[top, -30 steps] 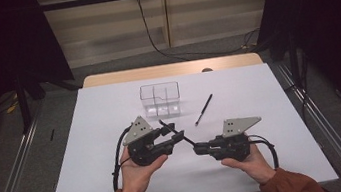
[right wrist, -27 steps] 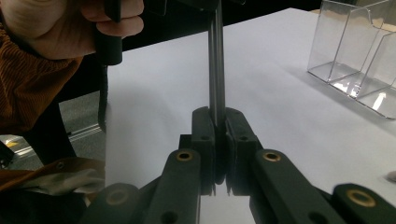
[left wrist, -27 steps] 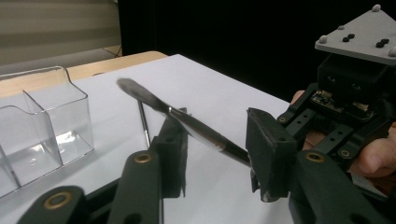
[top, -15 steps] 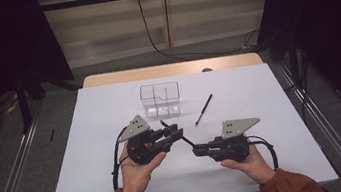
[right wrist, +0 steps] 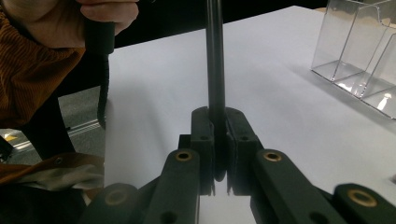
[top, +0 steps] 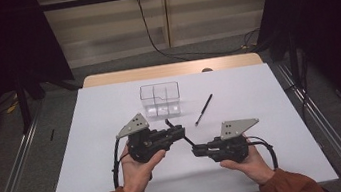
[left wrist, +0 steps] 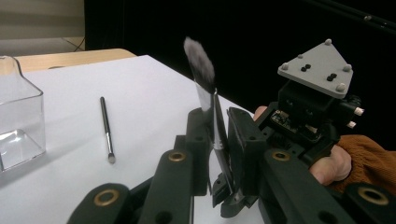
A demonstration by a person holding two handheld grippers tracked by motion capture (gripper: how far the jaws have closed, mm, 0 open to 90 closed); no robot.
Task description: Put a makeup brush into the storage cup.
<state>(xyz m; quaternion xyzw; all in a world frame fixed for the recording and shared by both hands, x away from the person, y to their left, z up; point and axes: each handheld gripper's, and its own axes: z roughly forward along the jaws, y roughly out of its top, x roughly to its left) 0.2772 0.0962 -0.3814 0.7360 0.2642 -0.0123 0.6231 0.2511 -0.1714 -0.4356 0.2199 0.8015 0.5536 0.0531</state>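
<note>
A thin black makeup brush with a grey bristle tip hangs above the white table, held between both grippers. My left gripper points right, and its jaws have just been closing; in the left gripper view they now press on the brush shaft below the bristles. From the right, my right gripper points left and is shut on the brush's black handle, which rises straight up from its jaws. A hand holds each gripper.
A clear, divided plastic box stands at the table's middle back, also seen as the box and the box. A second slim dark brush lies flat to the box's right. The white table sheet ends at dark floor.
The left gripper's jaws stood apart around the brush and have closed onto it. Both hands and the right gripper's hold have stayed where they were.
</note>
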